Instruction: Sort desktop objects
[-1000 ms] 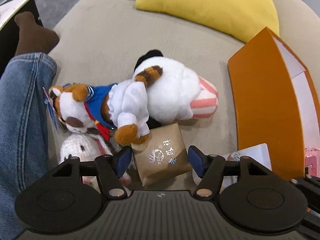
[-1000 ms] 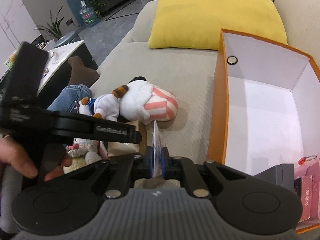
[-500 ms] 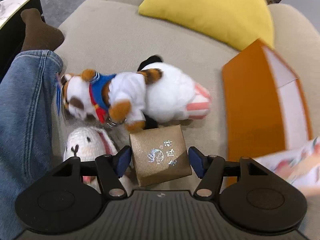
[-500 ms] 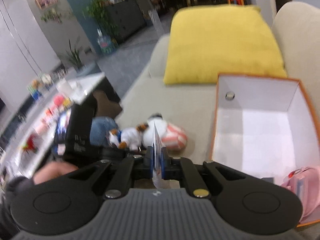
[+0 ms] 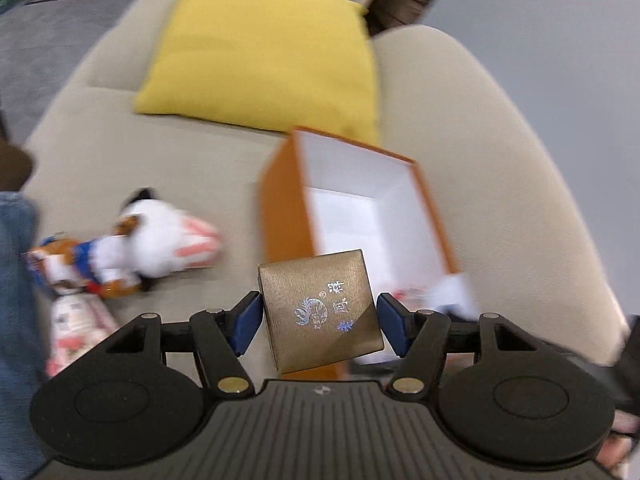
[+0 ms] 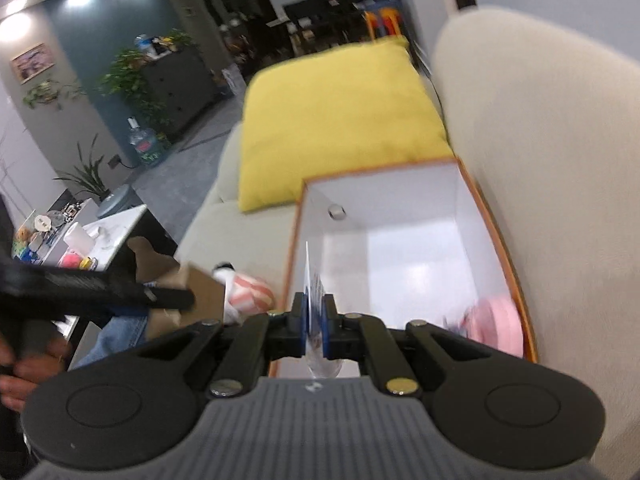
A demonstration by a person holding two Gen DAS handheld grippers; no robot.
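My left gripper [image 5: 319, 322] is shut on a gold-brown gift box [image 5: 320, 304] with silver print, held up in the air near the front left corner of the open orange box [image 5: 282, 208]. In the right wrist view this same gold-brown gift box [image 6: 202, 296] hangs left of the orange box [image 6: 294, 248]. My right gripper [image 6: 315, 314] is shut on a thin white card [image 6: 314, 280], edge-on, over the orange box's near left side. The box has a white inside and holds a pink item [image 6: 496, 324] at its near right.
A plush cat in a blue and white outfit [image 5: 152, 240] and a white crochet doll [image 5: 76, 316] lie on the beige sofa [image 5: 140, 152], left of the orange box. A yellow cushion [image 5: 260, 48] leans at the back. A jeans leg [image 5: 16, 300] is at the left edge.
My left gripper lifted the gold-brown box off the sofa and swung right toward the orange box. My right gripper rose with the card and moved over the box's opening.
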